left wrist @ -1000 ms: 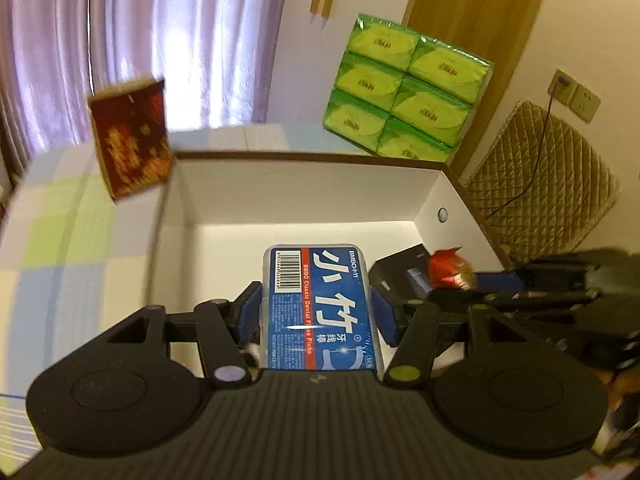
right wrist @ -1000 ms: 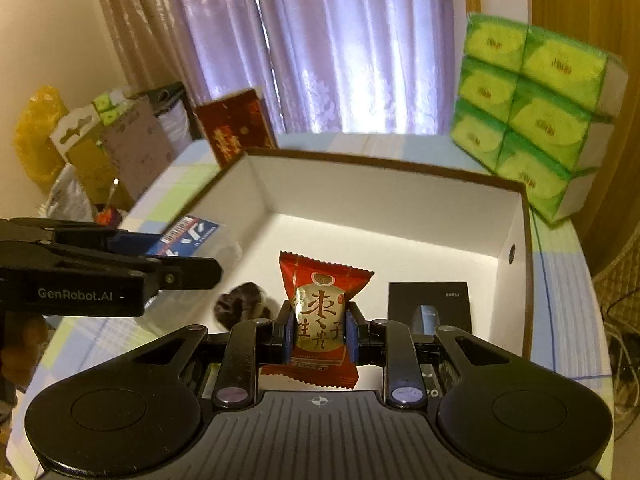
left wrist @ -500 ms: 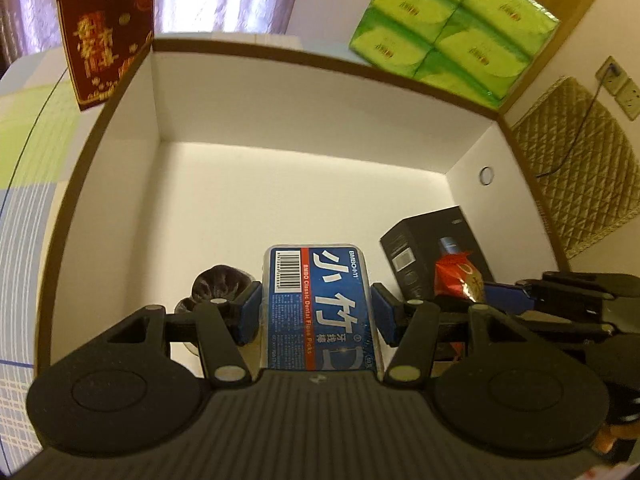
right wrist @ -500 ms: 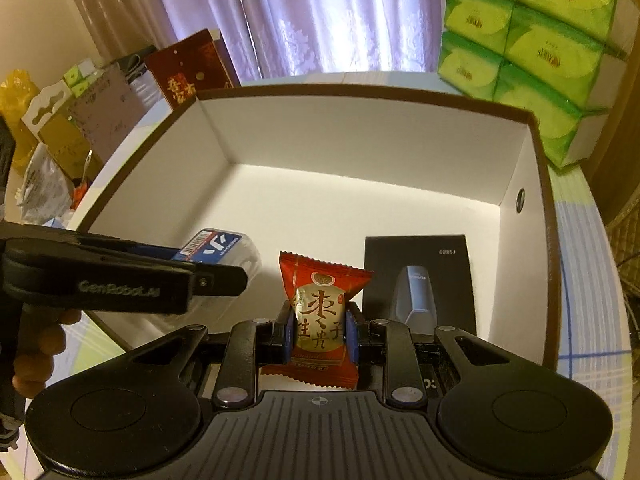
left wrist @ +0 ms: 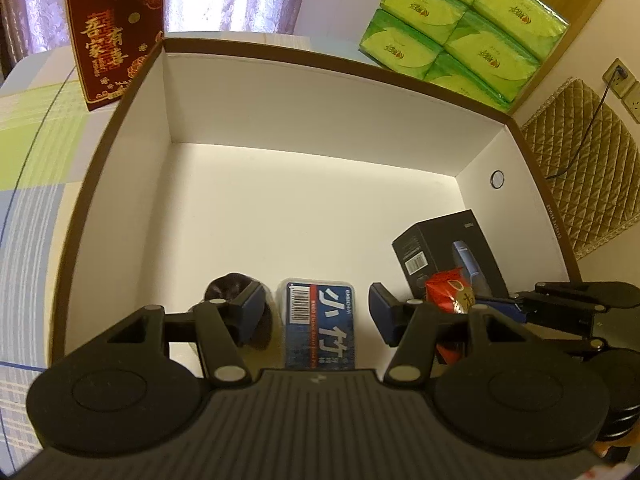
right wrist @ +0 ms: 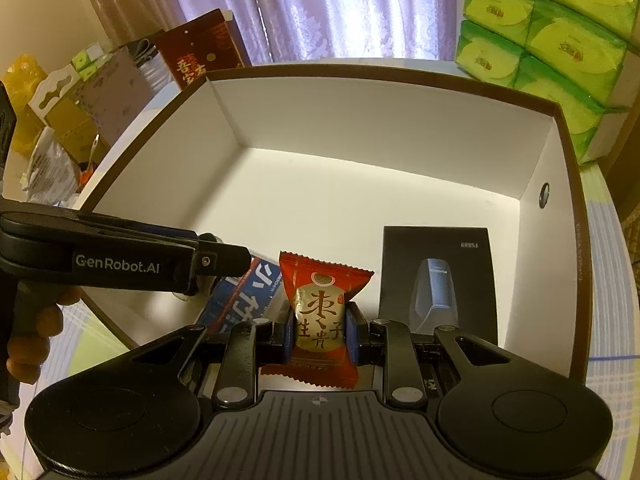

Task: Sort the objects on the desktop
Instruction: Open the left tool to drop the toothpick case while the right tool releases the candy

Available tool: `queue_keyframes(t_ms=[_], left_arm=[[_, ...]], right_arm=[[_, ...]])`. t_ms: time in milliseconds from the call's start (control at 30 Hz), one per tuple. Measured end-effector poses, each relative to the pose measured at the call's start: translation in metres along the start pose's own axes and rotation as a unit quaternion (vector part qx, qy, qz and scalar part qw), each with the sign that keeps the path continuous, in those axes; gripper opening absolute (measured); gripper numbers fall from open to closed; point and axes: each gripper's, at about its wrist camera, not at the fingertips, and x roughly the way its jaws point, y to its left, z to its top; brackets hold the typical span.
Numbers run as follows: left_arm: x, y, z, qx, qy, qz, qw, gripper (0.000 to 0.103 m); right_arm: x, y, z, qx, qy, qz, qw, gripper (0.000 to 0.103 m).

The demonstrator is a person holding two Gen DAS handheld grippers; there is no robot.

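Red snack packet (right wrist: 320,312): pinched between the pads of the right tool (right wrist: 319,330), hanging just over the near edge of the box floor, not let go yet
Right tool: jaws closed tight on the packet's middle, crinkled ends sticking out above and below
Blue floss case (left wrist: 320,320): lying flat on the box floor near the front wall, label up, touching neither pad
Left tool (left wrist: 316,312): jaws spread wide either side of the floss case, holding nothing, looks like a finished drop
Dark round thing (left wrist: 228,286): on the box floor right behind the left tool's left pad, half hidden, can't tell what it actually is
Black product box (right wrist: 436,276): already lying in the box toward the right wall, just beside the packet
White box (left wrist: 280,92): brown rim, white inside, most of the floor bare, plenty of room left
Progress guess: three things in, fourth about to go, so pretty far along; only the packet release obviously left, rest of the counter mostly out of shot
Counter (left wrist: 36,128): checked cloth, red gift box (left wrist: 114,36) standing just outside the far left corner
Green tissue packs (left wrist: 460,20): stacked behind the far right corner, probably just background
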Motion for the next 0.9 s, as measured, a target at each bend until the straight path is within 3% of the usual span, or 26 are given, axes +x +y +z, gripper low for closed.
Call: queue_keyframes(t_ms=[133,267,533,900], left_arm=[[-0.004,0.001,-0.001,0.005,-0.005,0.011,0.9999,0.056],[-0.012,0.001,-0.002,0.014,-0.018,0.019,0.9996,0.061],[-0.024,0.000,-0.005,0.031,-0.033,0.033,0.9984,0.069],[-0.041,-0.009,-0.014,0.053,-0.048,0.056,0.9959,0.088]], right_arm=[[-0.002,0.004,-0.001,-0.011,-0.018,0.008,1.000,0.025],[-0.006,0.007,-0.003,-0.012,-0.036,-0.002,0.999,0.056],[-0.016,0.008,-0.007,-0.017,-0.043,-0.012,0.999,0.068],[-0.033,0.010,-0.012,-0.010,-0.060,-0.046,0.997,0.101]])
